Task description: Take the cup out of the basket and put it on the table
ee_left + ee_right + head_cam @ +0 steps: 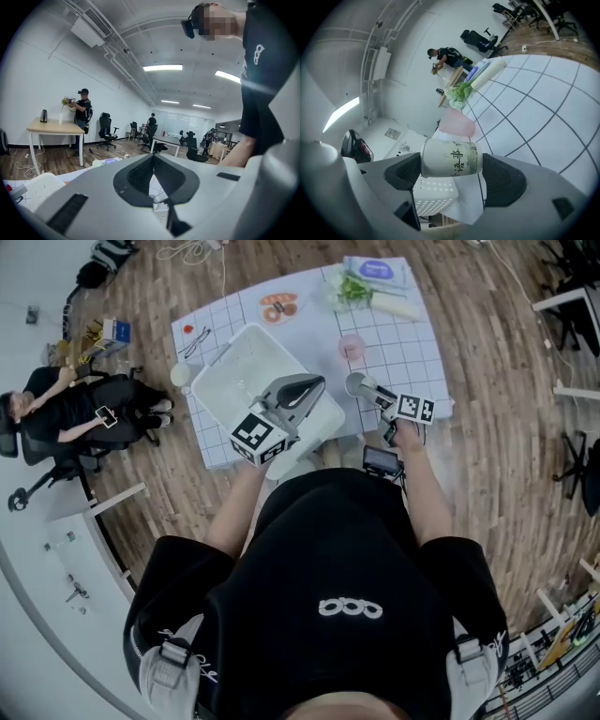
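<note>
**Hazards.** The cup (451, 158) is out of the basket (225, 371) and sits in my right tool (452, 169) over the near part of the table (412, 352), just right of the basket. I cannot tell whether its base has reached the table. If I let go before the base sits flat, the cup is likely to tip or roll. The table edge is close, so a roll could carry it to the floor. A drift forward could knock the pink cup (352, 346) beyond.

**Tool state.** The right tool's jaws are held apart by the cup's width, with both pads pressing on it. My left tool (153, 176) is fully closed and empty, above the basket.
</note>
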Demonstrator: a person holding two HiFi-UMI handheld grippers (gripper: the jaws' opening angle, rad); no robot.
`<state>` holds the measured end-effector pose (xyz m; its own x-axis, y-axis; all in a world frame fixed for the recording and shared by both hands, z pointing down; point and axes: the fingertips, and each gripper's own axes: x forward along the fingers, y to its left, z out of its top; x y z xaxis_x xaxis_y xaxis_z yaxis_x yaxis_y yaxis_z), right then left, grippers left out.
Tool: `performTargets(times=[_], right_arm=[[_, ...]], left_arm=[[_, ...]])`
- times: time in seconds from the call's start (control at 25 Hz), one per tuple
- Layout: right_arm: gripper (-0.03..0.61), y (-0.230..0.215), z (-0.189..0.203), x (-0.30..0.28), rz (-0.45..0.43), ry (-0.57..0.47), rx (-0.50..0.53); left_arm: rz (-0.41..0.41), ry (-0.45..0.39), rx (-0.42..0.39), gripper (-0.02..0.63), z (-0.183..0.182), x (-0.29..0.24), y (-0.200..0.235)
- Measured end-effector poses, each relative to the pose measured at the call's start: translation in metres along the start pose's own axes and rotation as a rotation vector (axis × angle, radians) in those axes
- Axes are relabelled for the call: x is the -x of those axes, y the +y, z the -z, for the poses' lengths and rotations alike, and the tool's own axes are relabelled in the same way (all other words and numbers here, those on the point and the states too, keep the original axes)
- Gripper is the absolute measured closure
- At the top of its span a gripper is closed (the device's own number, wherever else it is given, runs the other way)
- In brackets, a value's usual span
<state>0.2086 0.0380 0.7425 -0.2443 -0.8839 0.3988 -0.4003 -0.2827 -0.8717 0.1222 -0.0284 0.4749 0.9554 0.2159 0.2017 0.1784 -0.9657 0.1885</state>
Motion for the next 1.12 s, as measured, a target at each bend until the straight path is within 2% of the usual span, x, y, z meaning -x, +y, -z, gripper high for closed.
performTargets(times=[0.2, 0.48, 0.6, 1.12], right_arm=[[0.178, -0.024, 0.009, -0.006, -0.009, 0.018, -0.128], [0.178, -0.038, 0.01, -0.005, -0.04, 0.001, -0.217], [0.178, -0.04, 0.009, -0.004, -0.055, 0.0, -0.234], [0.178, -0.05, 0.012, 0.011, 0.007, 0.002, -0.238]], left_arm=[[-0.02, 0.005, 0.008, 0.604, 0.002, -0.001, 0.001], [-0.032, 0.01, 0.017, 0.604, 0.004, -0.004, 0.001], [-0.029, 0.008, 0.017, 0.604, 0.004, -0.006, 0.0], [-0.024, -0.004, 0.026, 0.604, 0.004, -0.004, 0.001]])
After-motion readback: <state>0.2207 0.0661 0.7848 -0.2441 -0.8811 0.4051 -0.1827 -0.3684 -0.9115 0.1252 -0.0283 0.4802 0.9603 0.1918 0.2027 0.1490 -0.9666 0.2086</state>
